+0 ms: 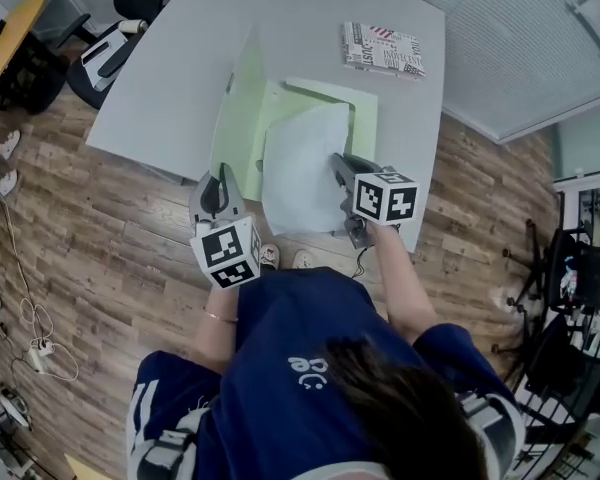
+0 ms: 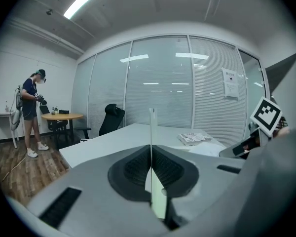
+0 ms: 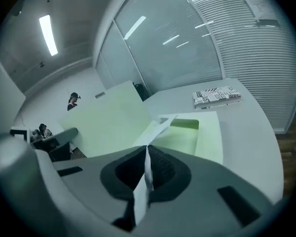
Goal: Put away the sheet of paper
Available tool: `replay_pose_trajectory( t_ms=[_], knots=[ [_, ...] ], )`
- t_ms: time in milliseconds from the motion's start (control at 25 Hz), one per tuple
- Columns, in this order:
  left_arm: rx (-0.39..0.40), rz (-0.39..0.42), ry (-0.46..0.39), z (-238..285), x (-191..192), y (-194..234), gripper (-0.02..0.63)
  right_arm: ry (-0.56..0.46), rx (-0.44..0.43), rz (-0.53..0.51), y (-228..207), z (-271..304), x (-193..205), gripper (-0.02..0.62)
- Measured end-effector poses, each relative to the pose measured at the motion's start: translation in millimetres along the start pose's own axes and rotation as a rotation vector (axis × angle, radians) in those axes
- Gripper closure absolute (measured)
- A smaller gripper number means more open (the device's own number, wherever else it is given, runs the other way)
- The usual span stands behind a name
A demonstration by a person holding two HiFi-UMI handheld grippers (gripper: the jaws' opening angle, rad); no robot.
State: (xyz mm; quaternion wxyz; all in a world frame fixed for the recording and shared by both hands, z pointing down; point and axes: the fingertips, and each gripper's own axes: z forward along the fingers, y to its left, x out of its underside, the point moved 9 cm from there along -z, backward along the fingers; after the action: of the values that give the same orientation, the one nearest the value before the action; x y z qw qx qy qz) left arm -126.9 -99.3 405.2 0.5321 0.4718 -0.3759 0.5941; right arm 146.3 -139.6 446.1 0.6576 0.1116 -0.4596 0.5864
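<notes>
Working over grey table [image 1: 170, 78], upper half of head view. Propping pale green folder [image 1: 368, 108] open at frame centre. Clamping left gripper [image 1: 221, 180] shut on near edge of raised front cover [image 1: 242, 118], centre left. Pinching right gripper [image 1: 340, 160] shut on right edge of white sheet of paper [image 1: 305, 168], draping it partly over folder's lower leaf. Seeing nothing else inside folder. Ignoring printed booklet [image 1: 382, 48], upper right, well apart.

Judging step: sliding sheet into folder, roughly midway. Next likely needing: pushing sheet fully onto lower leaf, releasing, then lowering cover without creasing.
</notes>
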Motion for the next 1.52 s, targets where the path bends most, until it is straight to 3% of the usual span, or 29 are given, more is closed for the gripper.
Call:
replay_pose_trajectory(
  t_ms=[280, 560, 960, 1280, 1400, 1520],
  knots=[
    [0.012, 0.014, -0.009, -2.7, -1.3, -0.8, 0.598, 0.13, 0.066, 0.083, -12.5, 26.6, 2.6, 0.586],
    [0.024, 0.064, -0.015, 1.6, -3.0, -5.2, 0.598, 0.174, 0.136, 0.216, -35.8, 51.0, -8.3, 0.585],
    [0.039, 0.111, 0.001, -1.2, -3.1, -12.4, 0.598, 0.1, 0.177, 0.358, -59.9, 70.4, -25.2, 0.586],
    [0.053, 0.116, 0.007, -1.5, -1.8, -13.0, 0.598, -0.01, 0.208, 0.361, -60.1, 81.1, -28.3, 0.586],
    [0.052, 0.119, 0.01, -3.7, -1.0, -12.7, 0.598, -0.06, 0.217, 0.309, -57.4, 83.5, -30.1, 0.586],
    [0.051, 0.118, 0.01, -4.6, -1.5, -12.4, 0.598, -0.044, 0.163, 0.235, -52.2, 89.4, -30.7, 0.584]
  ],
)
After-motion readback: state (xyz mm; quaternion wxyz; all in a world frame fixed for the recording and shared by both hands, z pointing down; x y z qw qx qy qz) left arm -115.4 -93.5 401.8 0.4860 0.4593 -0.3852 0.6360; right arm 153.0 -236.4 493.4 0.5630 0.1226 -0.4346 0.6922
